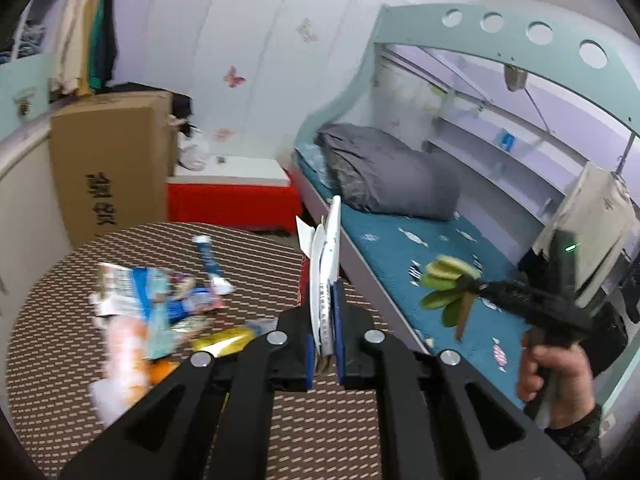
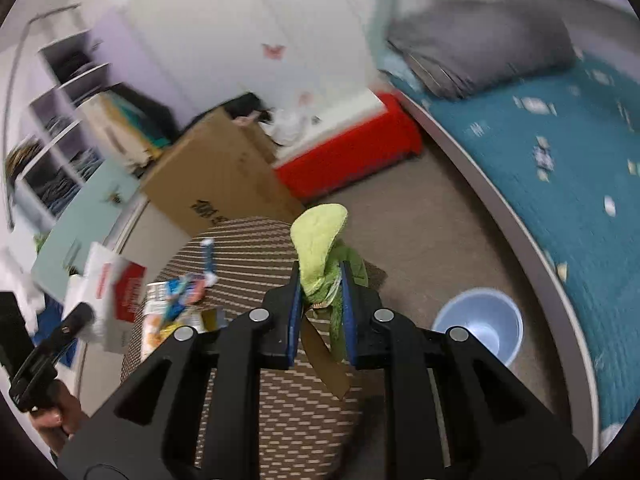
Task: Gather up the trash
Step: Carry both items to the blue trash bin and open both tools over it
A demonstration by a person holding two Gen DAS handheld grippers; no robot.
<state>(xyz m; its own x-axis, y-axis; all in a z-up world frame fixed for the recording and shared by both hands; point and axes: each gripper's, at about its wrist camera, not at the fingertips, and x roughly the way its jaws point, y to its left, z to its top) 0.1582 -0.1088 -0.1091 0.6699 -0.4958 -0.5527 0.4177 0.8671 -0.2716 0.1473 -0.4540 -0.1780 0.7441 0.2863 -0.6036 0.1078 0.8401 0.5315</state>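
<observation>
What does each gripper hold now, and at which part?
The left gripper pinches a flattened white carton at its lower end. The right gripper pinches a green peel near its stem end.

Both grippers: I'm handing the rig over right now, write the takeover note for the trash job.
Left gripper: shut on a flat white paper package, held on edge above the table.
Right gripper: shut on a green peel scrap, held out over the table's edge.
Bin: the light blue bucket stands on the carpet between table and bed; it looks empty from this view.
Done: two pieces picked up, none dropped in yet.
Left: drop both in the bucket, then fetch the wrapper pile and the blue-white tube from the table.
</observation>
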